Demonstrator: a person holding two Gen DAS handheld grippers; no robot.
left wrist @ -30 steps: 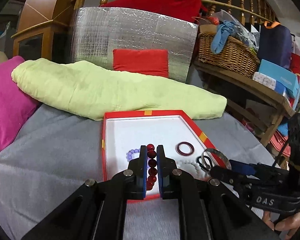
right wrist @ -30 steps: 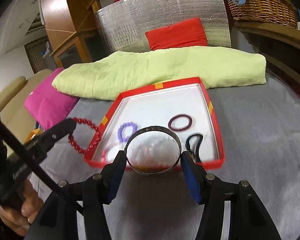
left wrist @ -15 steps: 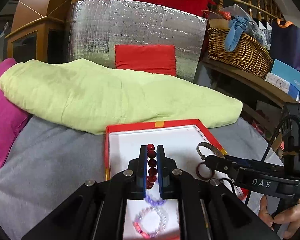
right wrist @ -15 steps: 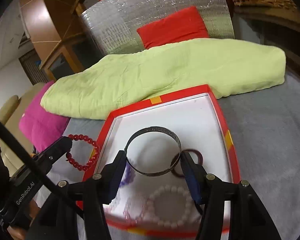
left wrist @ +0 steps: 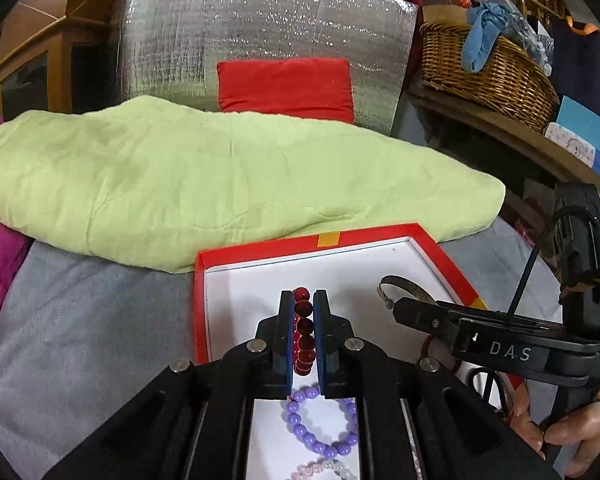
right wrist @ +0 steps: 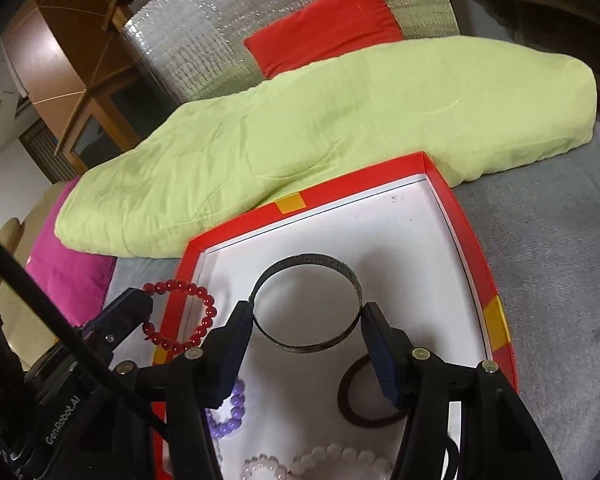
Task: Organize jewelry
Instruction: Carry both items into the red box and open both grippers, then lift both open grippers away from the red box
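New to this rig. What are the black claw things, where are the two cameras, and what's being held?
No robot here: a person's hand carries a two-finger tool, one per hand, each with a fisheye camera looking along its fingers. The left-wrist view shows the left tool shut on a red bead bracelet. The right-wrist view shows the right tool gripping a silver bangle across its width. Both hang over a red box on a grey cloth. Inside lie a purple bead bracelet, a pale bead bracelet and a dark red ring.
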